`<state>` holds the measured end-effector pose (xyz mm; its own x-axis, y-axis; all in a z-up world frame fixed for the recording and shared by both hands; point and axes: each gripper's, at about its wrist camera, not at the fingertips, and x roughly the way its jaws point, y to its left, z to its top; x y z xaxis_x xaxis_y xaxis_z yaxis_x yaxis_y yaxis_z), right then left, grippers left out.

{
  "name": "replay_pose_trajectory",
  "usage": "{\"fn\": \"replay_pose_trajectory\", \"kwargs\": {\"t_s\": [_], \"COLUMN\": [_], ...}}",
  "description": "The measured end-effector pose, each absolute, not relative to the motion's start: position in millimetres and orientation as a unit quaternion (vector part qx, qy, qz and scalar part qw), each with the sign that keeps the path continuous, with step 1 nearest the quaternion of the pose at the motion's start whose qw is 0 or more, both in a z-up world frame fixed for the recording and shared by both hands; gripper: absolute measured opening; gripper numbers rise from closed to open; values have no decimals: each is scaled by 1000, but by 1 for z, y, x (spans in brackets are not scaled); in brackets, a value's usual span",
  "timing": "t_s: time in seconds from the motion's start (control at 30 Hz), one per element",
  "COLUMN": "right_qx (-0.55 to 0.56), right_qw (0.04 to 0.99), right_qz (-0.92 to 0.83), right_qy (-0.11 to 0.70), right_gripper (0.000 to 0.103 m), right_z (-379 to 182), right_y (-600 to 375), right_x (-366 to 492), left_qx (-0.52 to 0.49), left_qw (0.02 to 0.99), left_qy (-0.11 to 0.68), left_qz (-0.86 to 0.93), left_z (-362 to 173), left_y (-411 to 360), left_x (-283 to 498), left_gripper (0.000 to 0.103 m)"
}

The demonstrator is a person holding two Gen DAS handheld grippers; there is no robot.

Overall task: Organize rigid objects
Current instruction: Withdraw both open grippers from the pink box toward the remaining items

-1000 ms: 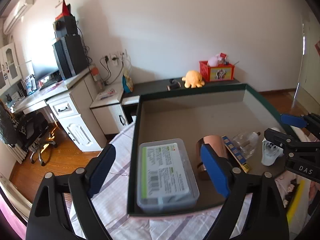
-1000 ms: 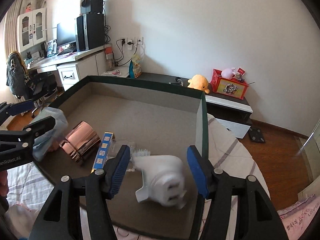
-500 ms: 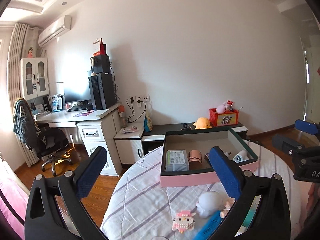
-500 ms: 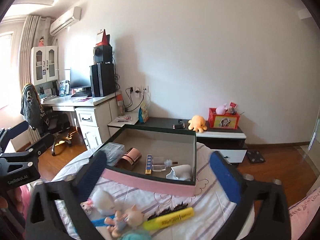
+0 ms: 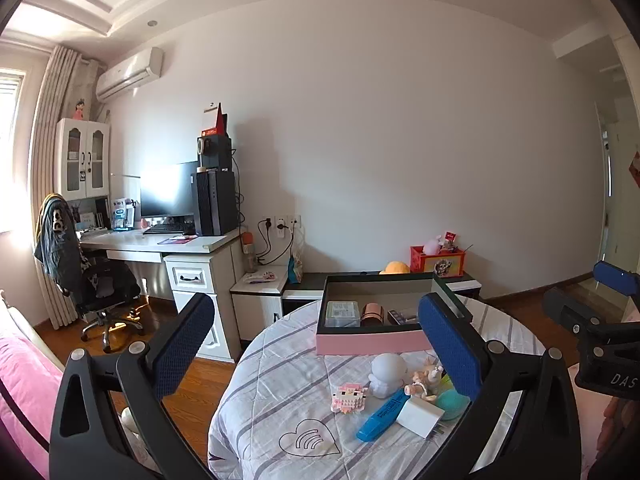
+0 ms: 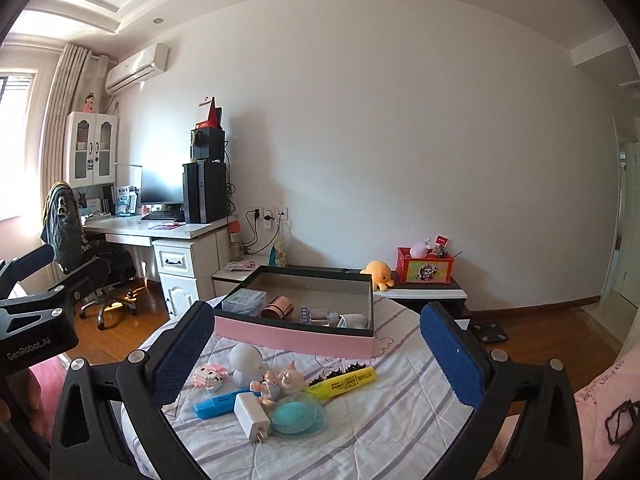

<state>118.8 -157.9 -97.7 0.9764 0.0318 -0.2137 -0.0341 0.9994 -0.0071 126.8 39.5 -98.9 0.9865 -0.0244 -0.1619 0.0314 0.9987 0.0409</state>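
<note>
A pink box (image 5: 368,342) (image 6: 292,336) with a dark rim stands on the far side of the round table. It holds a clear plastic case (image 5: 342,313) (image 6: 244,300), a copper cup (image 5: 373,313) (image 6: 278,309) and other small items. Nearer lie a white figure (image 5: 387,374) (image 6: 247,362), a pink block toy (image 5: 348,396), a blue highlighter (image 5: 382,414) (image 6: 218,400), a yellow highlighter (image 6: 344,380) and a white charger (image 5: 420,416) (image 6: 252,416). My left gripper (image 5: 314,308) and right gripper (image 6: 316,316) hover well back from the table, both open wide with nothing between the fingers.
A teal round object (image 6: 296,414) and small dolls (image 6: 280,382) lie by the charger. The table wears a striped cloth (image 5: 280,380). Behind stand a white desk (image 5: 168,242), an office chair (image 5: 100,288) and a low cabinet (image 6: 420,292) with a red box. Wood floor surrounds the table.
Both grippers pulled back and up from inside the box. The left let go of the clear case, the right of a white item, and both jaws spread wide.
</note>
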Motion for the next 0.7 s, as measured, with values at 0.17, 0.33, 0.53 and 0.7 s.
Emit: {"fn": "replay_pose_trajectory", "kwargs": {"t_s": [0.17,0.33,0.53,0.7], "right_qx": [-5,-3,-6,-6], "right_qw": [995,994,991,982], "right_qz": [11,8,4,1], "right_qy": [104,108,133,187], "right_gripper": [103,103,103,103], "right_z": [-96,-100,-115,-149], "right_y": [-160,-163,-163,-166], "right_x": [107,105,117,145], "left_qx": [26,29,29,34], "left_qw": [996,995,992,986], "left_qy": [80,89,119,162], "left_qz": [-16,-13,-6,-4], "left_z": [-99,-101,-116,-138], "left_y": [38,38,44,49], "left_x": [119,121,139,161], "left_gripper": [103,103,103,103]}}
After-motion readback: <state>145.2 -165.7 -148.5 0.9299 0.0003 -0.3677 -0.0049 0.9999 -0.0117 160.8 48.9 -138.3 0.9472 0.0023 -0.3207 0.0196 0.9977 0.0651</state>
